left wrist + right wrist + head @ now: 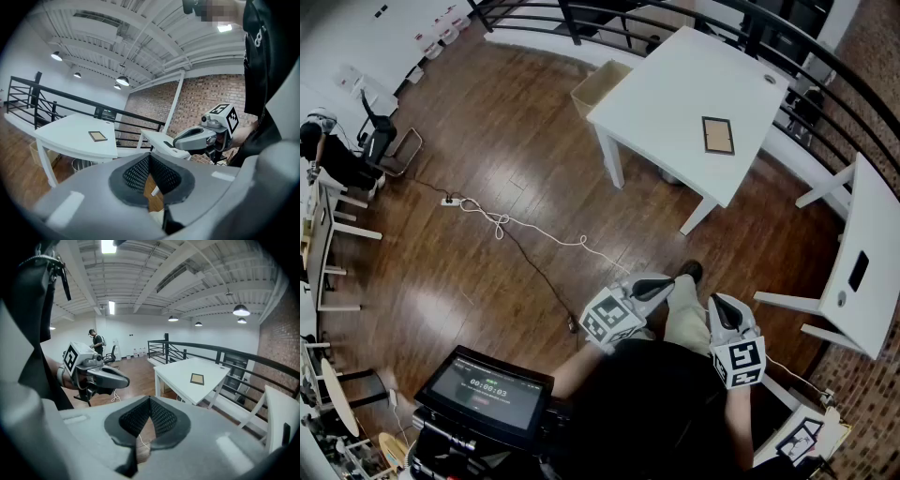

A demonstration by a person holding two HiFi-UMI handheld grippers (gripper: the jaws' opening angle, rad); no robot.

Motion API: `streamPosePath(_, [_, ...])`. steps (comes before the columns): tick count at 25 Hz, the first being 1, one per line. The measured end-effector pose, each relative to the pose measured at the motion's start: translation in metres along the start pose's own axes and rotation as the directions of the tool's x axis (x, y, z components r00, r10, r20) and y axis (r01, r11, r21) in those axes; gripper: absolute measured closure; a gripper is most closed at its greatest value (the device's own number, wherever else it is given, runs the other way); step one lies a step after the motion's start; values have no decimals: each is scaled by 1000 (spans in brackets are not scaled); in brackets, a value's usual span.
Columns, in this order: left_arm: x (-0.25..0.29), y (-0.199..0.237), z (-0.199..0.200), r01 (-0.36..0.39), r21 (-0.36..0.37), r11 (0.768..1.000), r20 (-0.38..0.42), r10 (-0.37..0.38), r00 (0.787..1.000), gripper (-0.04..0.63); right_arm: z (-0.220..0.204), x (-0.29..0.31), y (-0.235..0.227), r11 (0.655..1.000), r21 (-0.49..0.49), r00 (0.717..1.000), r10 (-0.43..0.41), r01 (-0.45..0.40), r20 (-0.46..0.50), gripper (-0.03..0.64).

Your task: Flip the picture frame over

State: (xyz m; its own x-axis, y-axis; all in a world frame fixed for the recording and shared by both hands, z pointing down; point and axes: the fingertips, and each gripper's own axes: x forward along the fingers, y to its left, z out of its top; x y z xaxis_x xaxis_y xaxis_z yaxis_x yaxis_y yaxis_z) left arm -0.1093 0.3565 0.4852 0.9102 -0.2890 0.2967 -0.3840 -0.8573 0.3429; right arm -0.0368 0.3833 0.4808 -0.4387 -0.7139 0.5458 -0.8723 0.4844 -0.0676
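A: Where do we stand? Both pairs of jaws are closed on nothing. The left gripper (659,283) and the right gripper (719,305) hang close to our body, pads pressed together, with only floor behind them.

B: And the picture frame (718,135) lies flat on the white worktop (666,80), well apart from us. It sits towards the worktop's near right side, though not at the edge. We can't tell whether its tan panel is the front or the back.

A: So what could go wrong? First, the walk over. The white cable (525,228) snakes across the wooden floor (487,122) and ends near our feet, so a careless step could snag it.

B: Then the grasp. The frame looks thin and lies flush, so it gives our jaws little to bite on. If we arrive with them shut, or press down from above, we would only push it. A shove towards the near edge could send it off the worktop.

A: And the flip itself. If we pinch just one rim, the frame may swing and slip out halfway over, landing hard on a corner. We judge it safer to steady one side while the other gripper lifts.

B: We should also mind the cardboard box (598,86) beside the worktop's leg. If we come in too far left, we could kick it.
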Motion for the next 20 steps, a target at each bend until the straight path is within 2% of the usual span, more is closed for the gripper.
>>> streamPosePath(10, [88,60,54,-57,12,998,-49,57,997,581,44,49,-120,998,-46,999,44,-43,13,624])
streamPosePath(15, [127,93,84,-116,27,993,-64,117,991,581,51,57,-184,998,-36,998,57,-58,-5,624])
streamPosePath(20, [170,122,90,-151,15,988,-93,152,984,581,50,81,-241,996,-53,997,77,-78,-22,624])
